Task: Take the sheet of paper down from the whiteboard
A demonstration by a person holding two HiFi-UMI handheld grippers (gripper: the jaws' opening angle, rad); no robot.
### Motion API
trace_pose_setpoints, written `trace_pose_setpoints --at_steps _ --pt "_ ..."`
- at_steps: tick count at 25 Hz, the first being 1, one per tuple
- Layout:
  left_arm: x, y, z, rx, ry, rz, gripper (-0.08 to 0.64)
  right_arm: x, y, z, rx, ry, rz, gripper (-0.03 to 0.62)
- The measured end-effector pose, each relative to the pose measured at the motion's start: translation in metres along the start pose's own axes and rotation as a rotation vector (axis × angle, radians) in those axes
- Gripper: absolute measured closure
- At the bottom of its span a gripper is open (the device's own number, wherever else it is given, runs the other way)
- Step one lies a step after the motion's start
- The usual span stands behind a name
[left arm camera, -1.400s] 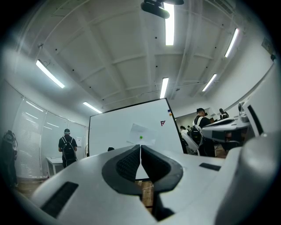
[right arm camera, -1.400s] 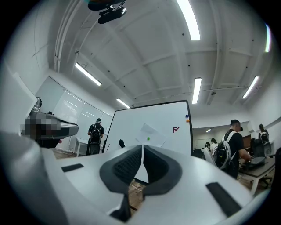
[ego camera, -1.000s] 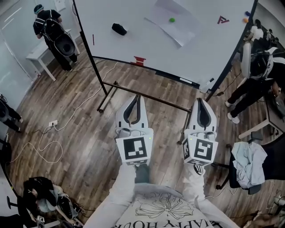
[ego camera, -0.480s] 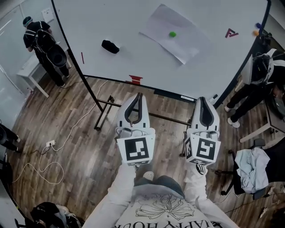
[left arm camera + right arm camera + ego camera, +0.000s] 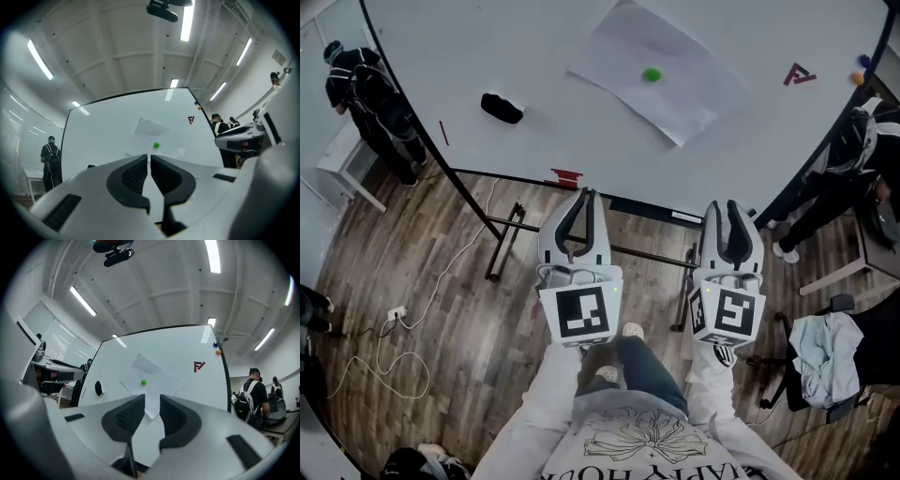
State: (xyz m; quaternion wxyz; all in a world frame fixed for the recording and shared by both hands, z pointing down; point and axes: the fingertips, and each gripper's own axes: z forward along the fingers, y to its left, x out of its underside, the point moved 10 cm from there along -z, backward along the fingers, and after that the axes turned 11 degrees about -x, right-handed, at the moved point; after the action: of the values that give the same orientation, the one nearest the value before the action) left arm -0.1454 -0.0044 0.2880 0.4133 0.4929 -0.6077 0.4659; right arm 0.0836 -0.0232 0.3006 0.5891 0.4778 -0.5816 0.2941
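Observation:
A white sheet of paper (image 5: pixel 614 52) hangs tilted on the whiteboard (image 5: pixel 487 47), pinned by a green magnet (image 5: pixel 651 74). Both grippers point at the board from a distance, touching nothing. My left gripper (image 5: pixel 584 194) is shut and empty; in the left gripper view its jaws (image 5: pixel 149 157) meet just under the paper (image 5: pixel 164 136) and magnet (image 5: pixel 156 145). My right gripper (image 5: pixel 730 204) has its jaws opening, with a narrow gap and nothing between them; the right gripper view shows the paper's (image 5: pixel 154 371) lower corner through the gap (image 5: pixel 152 399).
On the board are a black eraser (image 5: pixel 502 108), a red clip at the lower edge (image 5: pixel 566 176), a red logo (image 5: pixel 799 73) and small magnets (image 5: pixel 860 64). The board's stand (image 5: pixel 502 248) rests on wooden floor. People stand at left (image 5: pixel 361 89) and right (image 5: pixel 853 178); a chair with cloth (image 5: pixel 825 361).
Both grippers have moved forward toward the whiteboard, which now fills more of the head view. The right gripper's jaws, shut before, have parted slightly. The left stays shut.

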Motion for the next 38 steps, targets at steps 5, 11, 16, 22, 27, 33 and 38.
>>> trace_pose_setpoints --at_steps 5,11,16,22,27,33,38 --pt "0.007 -0.017 0.055 -0.016 -0.008 0.002 0.552 0.011 -0.037 0.051 -0.012 -0.01 -0.004 0.494" --pt "0.003 -0.042 0.125 -0.034 -0.033 0.024 0.551 0.011 -0.091 0.109 -0.017 -0.046 -0.017 0.471" --pt "0.001 -0.062 0.167 -0.036 -0.038 0.051 0.551 0.015 -0.127 0.138 -0.023 -0.071 0.001 0.437" --pt "0.001 -0.073 0.196 -0.044 -0.019 0.047 0.551 0.022 -0.151 0.159 -0.054 -0.088 0.029 0.402" --pt "0.001 -0.078 0.213 -0.024 -0.035 0.075 0.549 0.023 -0.159 0.17 -0.071 -0.118 0.043 0.402" --pt "0.005 -0.078 0.228 0.034 -0.033 0.074 0.482 0.021 -0.158 0.18 -0.055 -0.124 0.061 0.409" --pt "0.007 -0.079 0.24 0.077 -0.022 0.077 0.465 0.02 -0.158 0.181 -0.024 -0.122 0.085 0.414"
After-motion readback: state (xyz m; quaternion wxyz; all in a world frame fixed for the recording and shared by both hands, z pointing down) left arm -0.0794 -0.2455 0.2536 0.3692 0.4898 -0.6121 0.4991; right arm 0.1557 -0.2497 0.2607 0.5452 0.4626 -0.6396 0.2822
